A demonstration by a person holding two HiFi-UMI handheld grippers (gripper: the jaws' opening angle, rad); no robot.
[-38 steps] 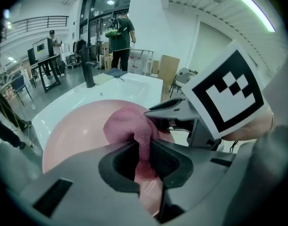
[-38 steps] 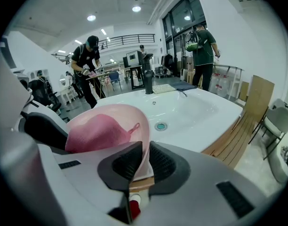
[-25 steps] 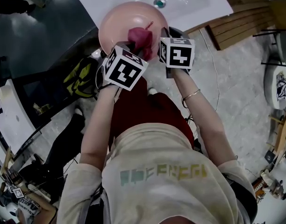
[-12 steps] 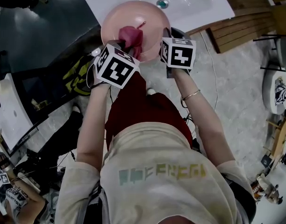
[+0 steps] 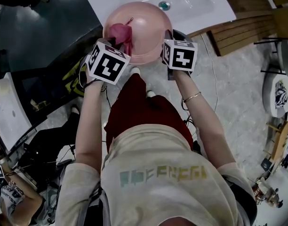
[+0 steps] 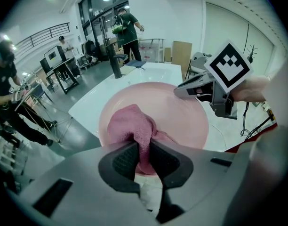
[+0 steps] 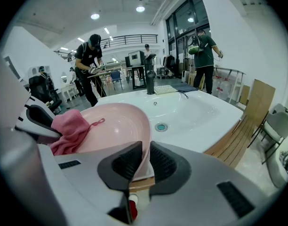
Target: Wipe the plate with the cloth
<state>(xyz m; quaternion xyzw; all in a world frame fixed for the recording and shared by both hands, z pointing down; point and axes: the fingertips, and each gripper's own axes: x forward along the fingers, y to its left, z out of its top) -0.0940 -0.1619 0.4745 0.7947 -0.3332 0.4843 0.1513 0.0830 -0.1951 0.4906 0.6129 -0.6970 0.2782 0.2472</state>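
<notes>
Slippage: right gripper (image 7: 143,161), clamped only on the near rim of the round pink plate (image 5: 146,25) held over the white sink's (image 5: 200,6) near edge, could lose it if the left gripper (image 6: 143,154), pinching the bunched pink cloth (image 6: 132,126) against the plate's left side, presses hard.

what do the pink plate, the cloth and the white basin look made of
The plate is probably plastic or melamine, possibly glazed ceramic: smooth pink, soft sheen, thin rim.
The cloth is soft fabric, perhaps terry, matte: it bunches in folds and shows a fuzzy nap.
The basin is likely glazed ceramic or cast resin: glossy white, with bright reflections near the drain.
</notes>
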